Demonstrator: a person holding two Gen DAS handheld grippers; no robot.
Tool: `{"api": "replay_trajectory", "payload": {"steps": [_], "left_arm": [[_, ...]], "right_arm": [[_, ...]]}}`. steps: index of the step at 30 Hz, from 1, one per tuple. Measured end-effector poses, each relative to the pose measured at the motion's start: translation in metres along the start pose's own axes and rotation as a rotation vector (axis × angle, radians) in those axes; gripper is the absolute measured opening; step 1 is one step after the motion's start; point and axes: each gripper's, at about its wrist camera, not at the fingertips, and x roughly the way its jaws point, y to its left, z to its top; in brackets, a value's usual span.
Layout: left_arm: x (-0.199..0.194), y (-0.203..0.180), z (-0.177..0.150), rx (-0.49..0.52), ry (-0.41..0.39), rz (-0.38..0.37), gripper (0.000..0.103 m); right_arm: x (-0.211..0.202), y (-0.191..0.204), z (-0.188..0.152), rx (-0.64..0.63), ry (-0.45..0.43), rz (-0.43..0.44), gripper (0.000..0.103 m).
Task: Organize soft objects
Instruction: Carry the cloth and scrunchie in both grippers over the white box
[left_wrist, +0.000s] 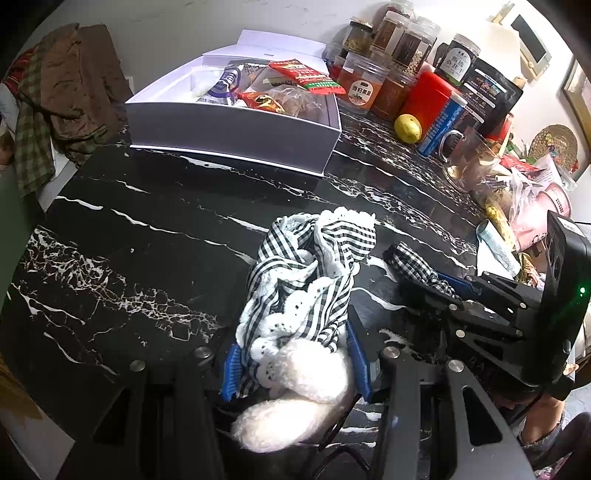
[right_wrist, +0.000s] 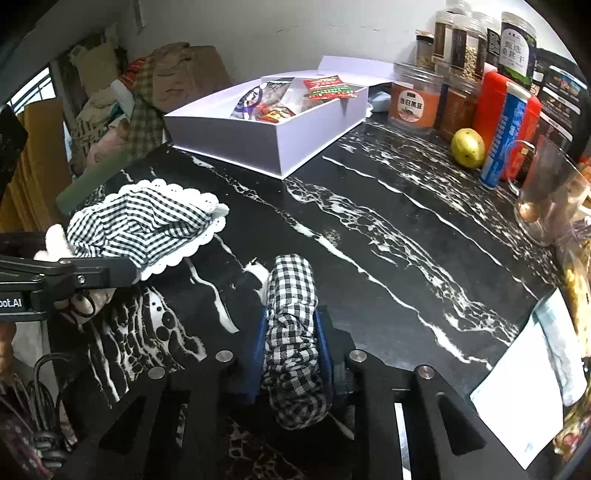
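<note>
A: Start at the left. What has the left gripper (left_wrist: 291, 363) got?

B: Its blue pads are clamped on a bundle of black-and-white gingham cloth with white lace trim (left_wrist: 310, 273), and a fluffy white plush piece (left_wrist: 295, 391) is bunched in the same grip. The bundle rests near the front edge of the black marble table (left_wrist: 147, 240).

A: And to the right?

B: The right gripper (right_wrist: 291, 350) has its jaws pressed on a rolled gingham strap (right_wrist: 291, 332), just right of the lace bundle. Whether the strap joins the bundle I cannot tell.

A: Where would they go?

B: Likely gathered together, or toward the white box (right_wrist: 280, 147) at the far side, though that already holds snack packets (right_wrist: 328, 88).

A: How to do it well?

B: I would lift both hands evenly so the cloth is not stretched between them, keep the grip on the thick folds rather than the lace edge, and watch that the plush does not slip out below. Stay clear of the glass mug (right_wrist: 546, 195) and the jars (right_wrist: 417, 99) at the far right.
</note>
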Motion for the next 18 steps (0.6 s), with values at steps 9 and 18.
{"api": "replay_trajectory", "payload": {"steps": [9,18], "left_arm": [[0.0,0.0,0.0,0.009,0.002,-0.002,0.047],[-0.004,-0.014,-0.003,0.058,-0.01,-0.04,0.047]], "right_arm": [[-0.009,-0.002,-0.007,0.047,0.009,0.005,0.023],[-0.038,-0.006,-0.021,0.144,-0.025,-0.012,0.023]]}}
